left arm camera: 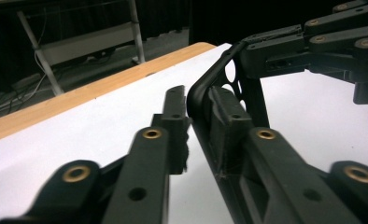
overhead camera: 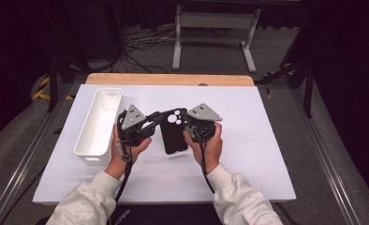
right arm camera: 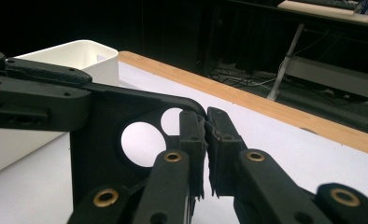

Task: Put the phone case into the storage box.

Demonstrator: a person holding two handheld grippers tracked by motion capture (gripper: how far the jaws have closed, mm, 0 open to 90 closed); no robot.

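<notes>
A black phone case with round camera holes is held a little above the white table between the two hands. My left gripper reaches in from the left and is shut on the case's upper left edge. In the left gripper view the case's rim runs between my left gripper's jaws. My right gripper is shut on the case's upper right edge. The right gripper view has my right gripper pinching the curved corner of the case.
A long white bin, with nothing visible inside, stands on the left of the table, close to the left hand; its wall shows behind the case. A wooden edge runs along the table's far side. Metal stand legs and cables lie beyond.
</notes>
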